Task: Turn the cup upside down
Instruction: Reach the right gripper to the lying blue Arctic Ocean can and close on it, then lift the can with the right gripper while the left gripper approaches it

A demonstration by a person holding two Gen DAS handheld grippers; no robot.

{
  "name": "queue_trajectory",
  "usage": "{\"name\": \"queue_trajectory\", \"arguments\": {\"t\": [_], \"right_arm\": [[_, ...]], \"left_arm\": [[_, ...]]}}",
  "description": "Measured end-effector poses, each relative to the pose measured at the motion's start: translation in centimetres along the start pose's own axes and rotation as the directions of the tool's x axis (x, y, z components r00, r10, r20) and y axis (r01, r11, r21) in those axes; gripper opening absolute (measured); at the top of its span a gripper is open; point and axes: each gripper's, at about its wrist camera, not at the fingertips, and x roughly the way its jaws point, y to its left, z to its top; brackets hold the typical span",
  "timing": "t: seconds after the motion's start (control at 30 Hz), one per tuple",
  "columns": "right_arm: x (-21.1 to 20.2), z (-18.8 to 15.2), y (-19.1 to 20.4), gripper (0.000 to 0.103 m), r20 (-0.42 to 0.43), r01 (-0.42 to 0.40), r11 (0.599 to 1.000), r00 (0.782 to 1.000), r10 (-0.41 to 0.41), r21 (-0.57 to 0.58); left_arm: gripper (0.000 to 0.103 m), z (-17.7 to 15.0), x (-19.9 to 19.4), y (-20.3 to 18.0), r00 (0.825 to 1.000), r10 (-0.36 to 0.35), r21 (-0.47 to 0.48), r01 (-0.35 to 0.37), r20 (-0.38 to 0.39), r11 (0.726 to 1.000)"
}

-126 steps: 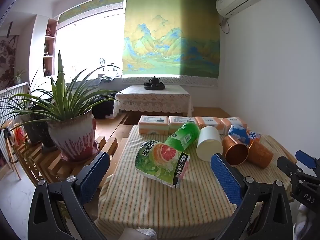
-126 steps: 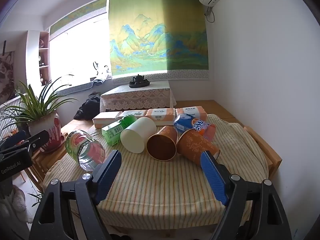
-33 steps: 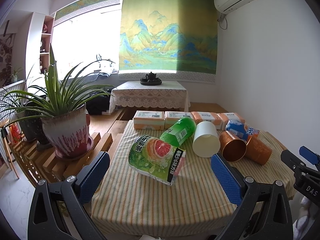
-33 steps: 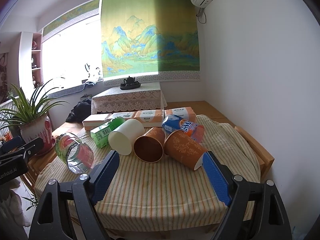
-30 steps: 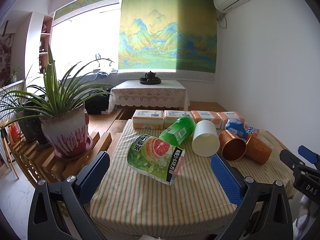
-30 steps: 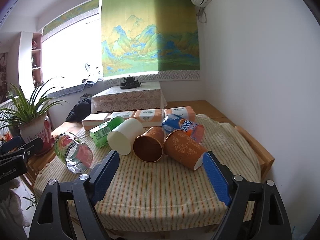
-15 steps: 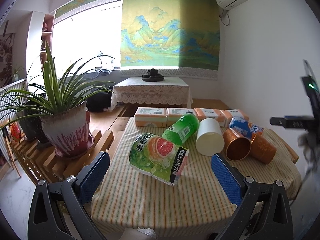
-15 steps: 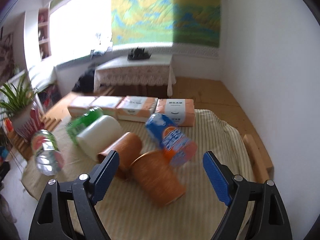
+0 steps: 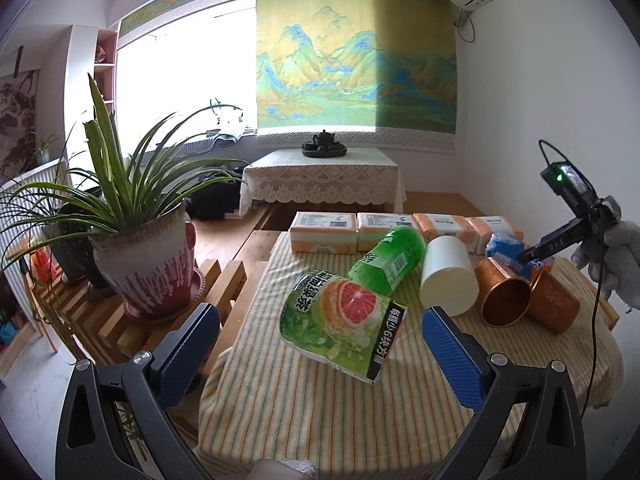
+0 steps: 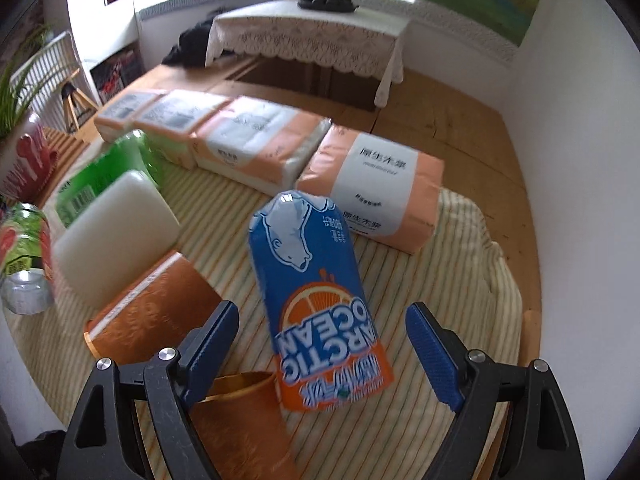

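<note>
Between the spread right tongs (image 10: 322,336) lies the blue-orange cup (image 10: 320,304), on its side just before the tissue packs (image 10: 372,188); probably light, thin, crushable paper, best pinched gently mid-body. Left tongs (image 9: 316,346) gape, empty.

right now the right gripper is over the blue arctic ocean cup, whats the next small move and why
Probably lower the right gripper a little further and close on the blue cup. Its jaws are open and straddle the cup, which lies on its side on the striped cloth, but the pads do not appear to touch it yet. An orange cup sits close by the left pad, so go down straight.
</note>
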Motion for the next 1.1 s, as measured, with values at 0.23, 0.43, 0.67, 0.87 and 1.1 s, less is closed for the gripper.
{"name": "queue_trajectory", "arguments": {"t": [0.23, 0.43, 0.67, 0.87, 1.1], "right_arm": [[2.6, 0.1, 0.3, 0.082, -0.082, 0.014, 0.998, 0.996, -0.019, -0.056], [2.8, 0.0, -0.2, 0.062, -0.09, 0.032, 0.998, 0.995, -0.036, -0.046], [0.7, -0.1, -0.3, 0.058, -0.041, 0.069, 0.996, 0.997, -0.072, -0.053], [-2.4, 0.7, -1.0, 0.053, 0.034, 0.105, 0.994, 0.994, -0.104, -0.027], [-3.2, 0.3, -0.4, 0.052, 0.06, 0.121, 0.993, 0.991, -0.12, -0.014]], "left_arm": [[0.103, 0.1, 0.7, 0.2, 1.0, 0.002, 0.003, -0.002, -0.009, 1.0], [0.103, 0.0, 0.6, 0.2, 1.0, 0.005, 0.008, -0.005, -0.007, 1.0], [0.103, -0.1, -0.1, 0.1, 1.0, 0.011, 0.016, -0.011, -0.005, 1.0], [0.103, -0.2, -1.0, -0.1, 1.0, 0.012, 0.024, -0.012, 0.008, 1.0], [0.103, -0.2, -1.6, -0.1, 1.0, 0.011, 0.027, -0.011, 0.008, 1.0]]}}
